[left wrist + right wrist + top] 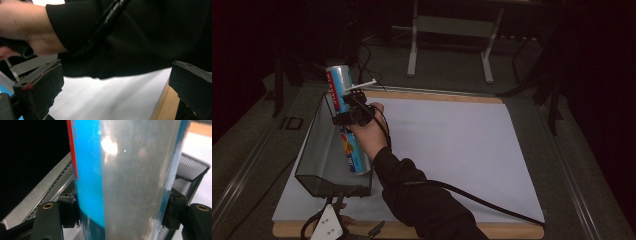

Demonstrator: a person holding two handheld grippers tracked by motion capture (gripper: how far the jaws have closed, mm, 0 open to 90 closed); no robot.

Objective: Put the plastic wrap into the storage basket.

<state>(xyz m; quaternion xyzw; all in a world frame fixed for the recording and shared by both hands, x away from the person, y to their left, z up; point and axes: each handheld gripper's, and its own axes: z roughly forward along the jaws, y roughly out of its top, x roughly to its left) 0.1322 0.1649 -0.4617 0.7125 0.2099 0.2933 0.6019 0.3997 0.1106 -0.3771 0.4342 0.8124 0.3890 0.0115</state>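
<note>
While my right gripper clamps the tall can mid-body over the mesh basket | I judge it light, slick, dentable | left gripper gapes empty.

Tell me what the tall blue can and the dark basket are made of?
The can looks like a cardboard or thin metal tube in a glossy foil-like wrap: light glints off its blue and silver side. The basket looks like dark metal mesh: the right gripper view shows a fine woven grid and a smooth, dull grey rim.
</note>
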